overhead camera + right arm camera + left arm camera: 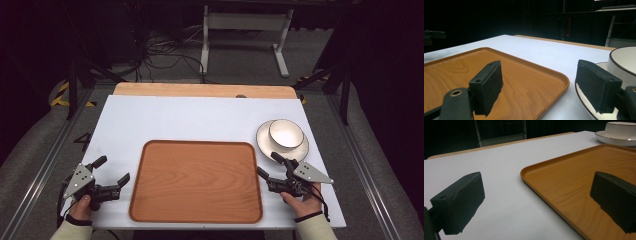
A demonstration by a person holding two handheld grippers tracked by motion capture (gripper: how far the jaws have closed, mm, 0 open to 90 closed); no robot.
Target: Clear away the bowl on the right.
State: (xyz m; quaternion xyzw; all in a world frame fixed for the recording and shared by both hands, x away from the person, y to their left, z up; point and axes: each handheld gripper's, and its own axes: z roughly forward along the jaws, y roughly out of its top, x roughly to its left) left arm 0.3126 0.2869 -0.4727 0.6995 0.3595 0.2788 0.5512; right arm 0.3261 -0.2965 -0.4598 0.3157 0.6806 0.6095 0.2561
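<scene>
High view: nothing looks moved yet; the bowl point(286, 134) sits on its plate point(265, 142) near the worktop's right edge, beside the bare tray point(196, 181). Right hand-held gripper point(267, 166), jaws wide and holding nothing, hovers just beside the plate; left hand-held gripper point(114, 170) gapes unladen at the front-left corner.

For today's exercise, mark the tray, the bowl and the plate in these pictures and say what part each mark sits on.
tray point(196, 182): high view, on its bare wooden floor.
bowl point(286, 133): high view, on its white inside.
plate point(263, 140): high view, on the left part of its rim, beside the bowl.
</scene>
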